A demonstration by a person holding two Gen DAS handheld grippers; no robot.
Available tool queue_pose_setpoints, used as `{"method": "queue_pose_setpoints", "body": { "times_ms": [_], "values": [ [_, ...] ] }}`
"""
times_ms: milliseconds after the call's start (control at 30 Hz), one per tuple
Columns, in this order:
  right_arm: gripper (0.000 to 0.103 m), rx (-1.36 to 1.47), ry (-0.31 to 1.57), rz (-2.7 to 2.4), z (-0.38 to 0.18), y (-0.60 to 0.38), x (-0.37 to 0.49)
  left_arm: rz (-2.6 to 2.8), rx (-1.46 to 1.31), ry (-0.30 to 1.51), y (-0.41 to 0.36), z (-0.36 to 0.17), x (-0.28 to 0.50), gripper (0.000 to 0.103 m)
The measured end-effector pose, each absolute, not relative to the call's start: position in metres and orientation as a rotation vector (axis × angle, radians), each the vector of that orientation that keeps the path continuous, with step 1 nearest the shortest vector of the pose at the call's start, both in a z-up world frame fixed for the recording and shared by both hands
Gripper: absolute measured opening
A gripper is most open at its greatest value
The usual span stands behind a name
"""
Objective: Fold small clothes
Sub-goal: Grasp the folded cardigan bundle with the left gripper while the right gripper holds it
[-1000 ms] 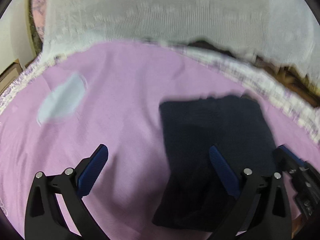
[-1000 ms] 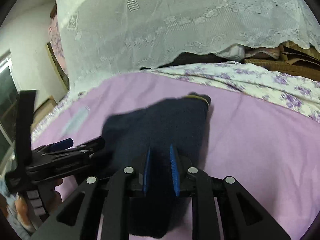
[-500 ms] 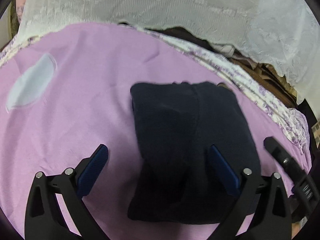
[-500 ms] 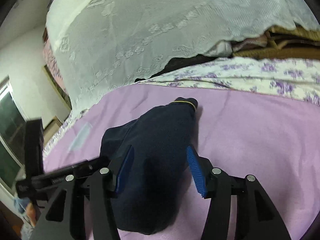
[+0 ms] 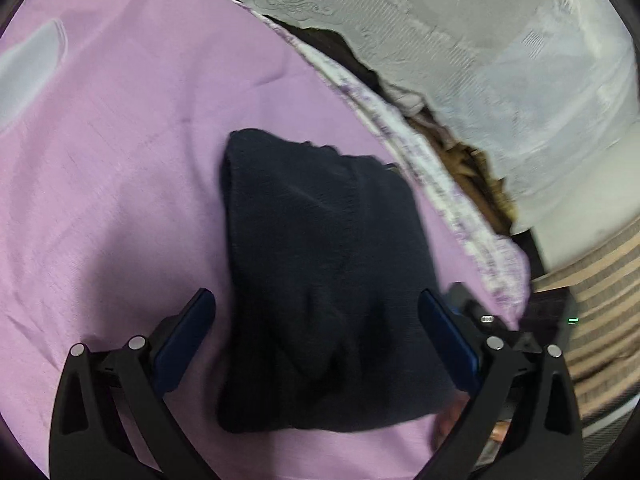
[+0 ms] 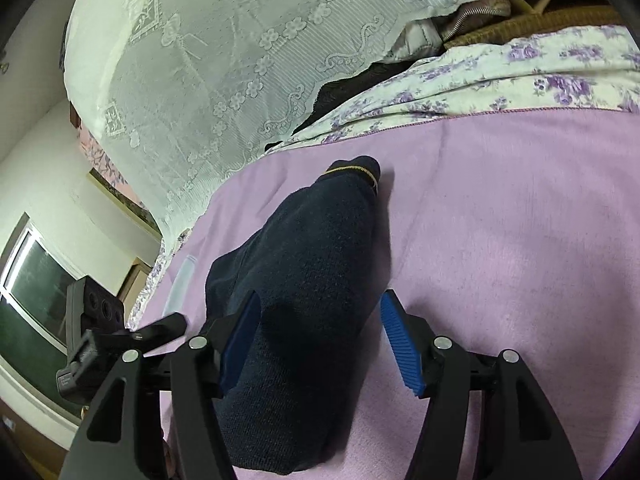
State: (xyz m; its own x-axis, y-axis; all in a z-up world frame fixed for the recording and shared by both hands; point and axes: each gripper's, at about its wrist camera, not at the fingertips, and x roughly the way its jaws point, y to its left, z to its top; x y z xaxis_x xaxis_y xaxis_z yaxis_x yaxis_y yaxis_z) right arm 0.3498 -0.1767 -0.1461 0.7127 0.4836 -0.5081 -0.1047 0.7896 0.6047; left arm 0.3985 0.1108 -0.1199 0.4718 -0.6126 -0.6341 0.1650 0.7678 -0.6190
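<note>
A folded dark navy knit garment [image 5: 320, 272] lies on the pink sheet [image 5: 120, 168]. My left gripper [image 5: 316, 320] hangs over its near half, open wide, blue pads clear on both sides. In the right wrist view the same garment [image 6: 304, 280] runs away from me, with a thin yellow trim at its far end. My right gripper [image 6: 320, 340] straddles its near end, jaws opening. The garment lies between the fingers. The right pad is clear of the cloth; the left pad [image 6: 240, 344] is at its edge.
A white lace cover [image 6: 240, 60] hangs behind the bed. A floral sheet [image 6: 520, 68] edges the pink one. A pale cloth [image 5: 28, 68] lies far left on the bed. The left gripper's body [image 6: 92, 340] shows low on the left, near a window [image 6: 36, 292].
My right gripper went from shut on the garment to open over it. The left view swung right, bringing the garment between the left fingers.
</note>
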Motion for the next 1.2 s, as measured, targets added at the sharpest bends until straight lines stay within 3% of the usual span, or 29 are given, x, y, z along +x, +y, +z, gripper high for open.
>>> {"method": "queue_pose_setpoints", "body": {
  "times_ms": [333,633,767,900,1200],
  "values": [
    [0.063,0.615,0.731,0.362,-0.150,-0.177,0.358,-0.467,-0.308,1.050,0.071,-0.134,0.406,0.098],
    [0.064,0.791,0.811,0.444,-0.174,-0.173,0.412,-0.494,-0.328,1.010,0.066,-0.134,0.419,0.096],
    [0.052,0.748,0.795,0.441,-0.172,-0.168,0.409,-0.482,-0.321,0.976,0.063,-0.129,0.417,0.082],
    [0.049,0.684,0.763,0.424,-0.164,-0.164,0.402,-0.460,-0.279,0.925,0.059,-0.120,0.409,0.070],
    [0.047,0.540,0.668,0.385,-0.141,-0.161,0.378,-0.519,-0.305,0.916,0.060,-0.112,0.399,0.059]
  ]
}}
